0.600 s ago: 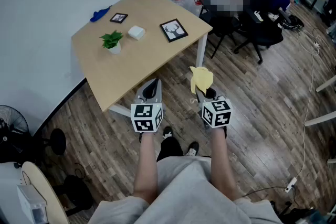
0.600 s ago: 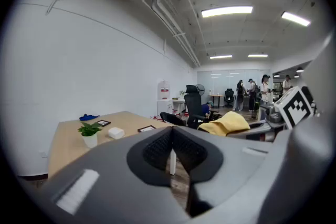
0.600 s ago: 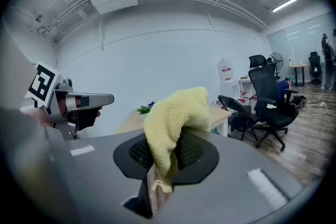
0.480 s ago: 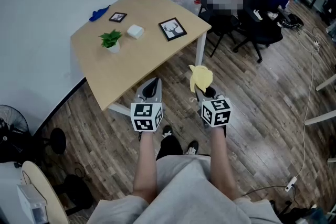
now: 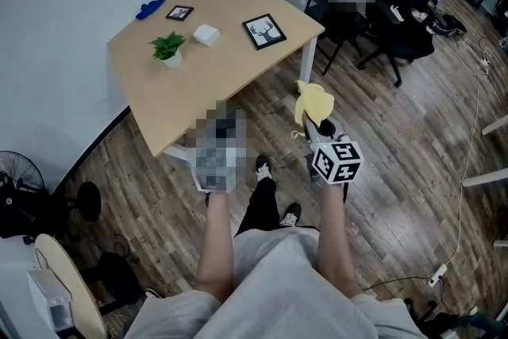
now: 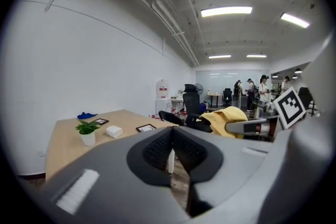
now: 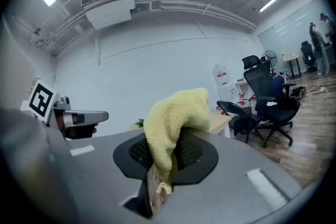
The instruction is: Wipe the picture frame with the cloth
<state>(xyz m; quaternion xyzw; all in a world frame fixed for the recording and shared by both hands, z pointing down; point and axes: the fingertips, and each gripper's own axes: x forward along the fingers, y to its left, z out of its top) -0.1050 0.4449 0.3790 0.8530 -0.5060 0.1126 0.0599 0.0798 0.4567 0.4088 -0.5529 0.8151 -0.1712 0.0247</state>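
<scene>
right gripper fingers clenched on yellow towelling cloth | left gripper fingers pressed together, empty | black deer picture frame well beyond cloth: approach, then wipe flat, lightly

Cloth: pale yellow
Picture frame: black, white picture inside
Table: light tan wood
Plant: green leaves, white pot
Floor: grey-brown planks

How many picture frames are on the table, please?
2: a small frame by the blue cloth at the far edge, and a larger frame near the right corner. None appears hidden.
</scene>
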